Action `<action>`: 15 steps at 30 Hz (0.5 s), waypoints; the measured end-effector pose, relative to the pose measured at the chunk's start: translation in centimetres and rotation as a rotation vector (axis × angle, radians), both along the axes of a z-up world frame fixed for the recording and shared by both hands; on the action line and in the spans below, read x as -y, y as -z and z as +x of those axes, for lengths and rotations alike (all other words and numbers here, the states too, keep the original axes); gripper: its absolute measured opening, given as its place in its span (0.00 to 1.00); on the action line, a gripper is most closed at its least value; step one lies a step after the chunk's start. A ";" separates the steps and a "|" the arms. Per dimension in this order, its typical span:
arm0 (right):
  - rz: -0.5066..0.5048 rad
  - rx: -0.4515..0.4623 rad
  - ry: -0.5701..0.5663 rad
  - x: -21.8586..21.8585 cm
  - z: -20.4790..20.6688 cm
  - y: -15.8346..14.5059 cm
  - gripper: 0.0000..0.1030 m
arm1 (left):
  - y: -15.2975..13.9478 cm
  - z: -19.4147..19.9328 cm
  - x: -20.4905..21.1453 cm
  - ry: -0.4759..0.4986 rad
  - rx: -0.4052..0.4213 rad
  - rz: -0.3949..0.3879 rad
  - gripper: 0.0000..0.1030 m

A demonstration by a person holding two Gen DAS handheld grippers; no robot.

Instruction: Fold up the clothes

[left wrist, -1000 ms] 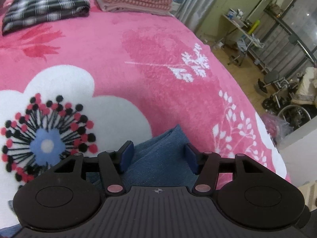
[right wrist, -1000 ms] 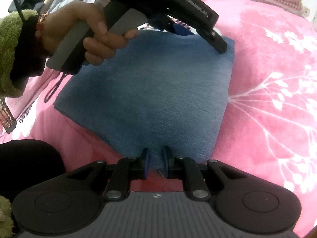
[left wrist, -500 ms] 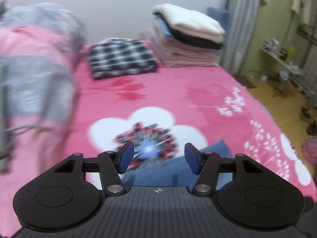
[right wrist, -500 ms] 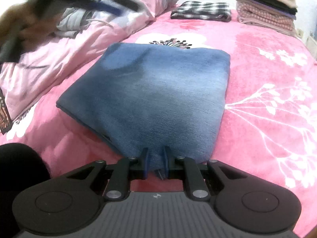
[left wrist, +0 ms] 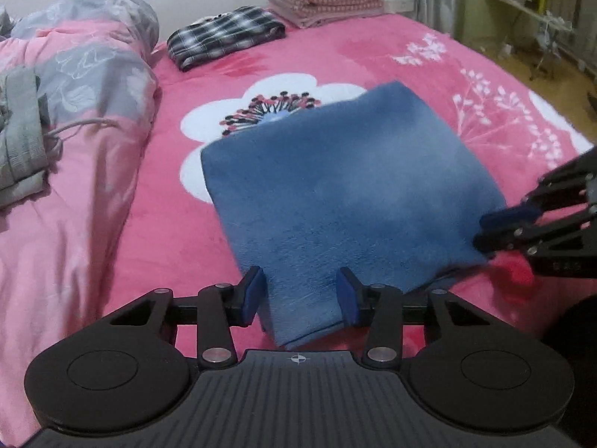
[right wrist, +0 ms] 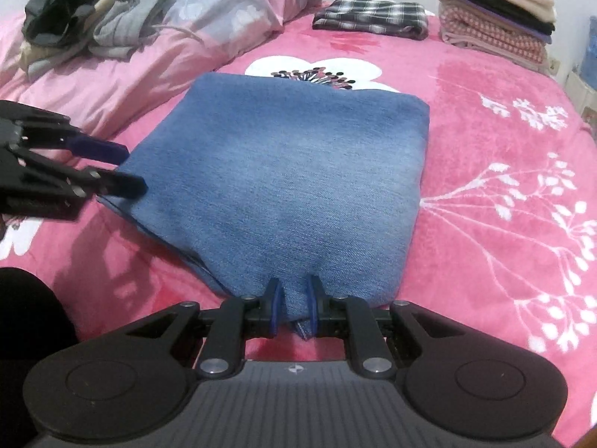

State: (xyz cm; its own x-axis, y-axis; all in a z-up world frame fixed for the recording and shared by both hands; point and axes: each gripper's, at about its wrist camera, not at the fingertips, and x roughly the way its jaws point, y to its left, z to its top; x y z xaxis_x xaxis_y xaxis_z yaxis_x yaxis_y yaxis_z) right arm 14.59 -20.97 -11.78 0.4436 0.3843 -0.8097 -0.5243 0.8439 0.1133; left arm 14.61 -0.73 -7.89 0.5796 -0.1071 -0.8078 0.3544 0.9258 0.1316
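Pink quilt point(right wrist: 156, 63) and, seemingly, loose clothes point(right wrist: 86, 18) flank folded denim point(right wrist: 298, 186).

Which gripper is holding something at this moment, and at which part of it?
The right gripper pinches the folded blue denim garment at its near corner. The left gripper is closing around another near corner, but its pads do not press on it yet.
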 end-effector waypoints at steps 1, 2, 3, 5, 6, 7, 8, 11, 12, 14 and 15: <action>-0.014 0.003 -0.002 -0.2 0.0 0.0 0.15 | 0.1 0.1 -0.3 -0.005 -0.002 -0.017 0.43; -0.029 0.005 -0.005 -0.5 0.0 -0.1 0.15 | 0.2 0.1 -0.6 -0.009 -0.003 -0.034 0.44; -0.041 0.007 -0.006 -0.7 -0.1 -0.1 0.15 | 0.3 -0.1 -1.0 -0.012 -0.001 -0.052 0.45; -0.051 0.005 -0.005 -0.8 -0.1 -0.1 0.15 | 0.5 -0.4 -1.7 -0.020 0.001 -0.084 0.45; -0.055 0.004 -0.004 -0.9 -0.1 -0.1 0.15 | 0.5 -0.5 -1.9 -0.024 0.001 -0.094 0.46; -0.057 0.003 -0.003 -0.9 -0.1 -0.2 0.15 | 0.6 -0.5 -1.9 -0.029 0.001 -0.101 0.48; -0.059 0.003 -0.001 -0.9 -0.1 -0.2 0.15 | 0.6 -0.5 -2.0 -0.034 0.001 -0.107 0.49; -0.067 0.003 0.001 -1.1 -0.2 -0.3 0.15 | 0.7 -0.6 -2.3 -0.051 -0.002 -0.124 0.53; -0.070 0.004 0.002 -1.1 -0.2 -0.3 0.15 | 0.7 -0.6 -2.4 -0.056 -0.005 -0.131 0.53; -0.074 0.005 0.002 -1.2 -0.2 -0.3 0.15 | 0.8 -0.5 -2.6 -0.063 -0.012 -0.141 0.54; -0.075 0.004 0.002 -1.2 -0.2 -0.3 0.15 | 0.8 -0.5 -2.7 -0.064 -0.014 -0.143 0.55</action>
